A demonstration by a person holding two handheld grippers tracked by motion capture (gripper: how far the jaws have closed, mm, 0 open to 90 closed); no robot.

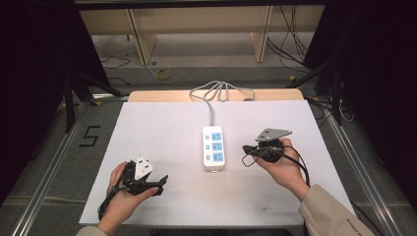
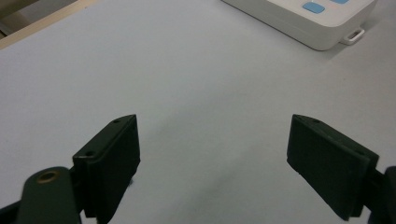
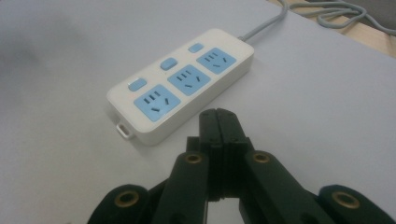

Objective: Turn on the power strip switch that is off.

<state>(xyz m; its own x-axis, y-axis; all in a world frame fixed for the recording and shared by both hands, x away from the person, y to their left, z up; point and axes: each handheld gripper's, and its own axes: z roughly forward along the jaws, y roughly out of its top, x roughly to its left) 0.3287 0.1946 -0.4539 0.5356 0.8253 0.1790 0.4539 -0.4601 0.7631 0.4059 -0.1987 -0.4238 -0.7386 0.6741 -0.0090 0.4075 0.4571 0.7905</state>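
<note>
At table centre, power strip (image 1: 214, 147); cord end hidden. Left gripper (image 2: 212, 158) spread, right gripper (image 3: 219, 122) clenched empty.

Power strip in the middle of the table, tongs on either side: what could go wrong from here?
1. The power strip lies loose on the smooth white table, so a push from one side may slide it rather than seat anything.
2. The right tongs are shut with nothing held; they would need to open before grasping.
3. The strip's grey cable is bunched at the table's far edge; dragging the strip could snag it.
</note>
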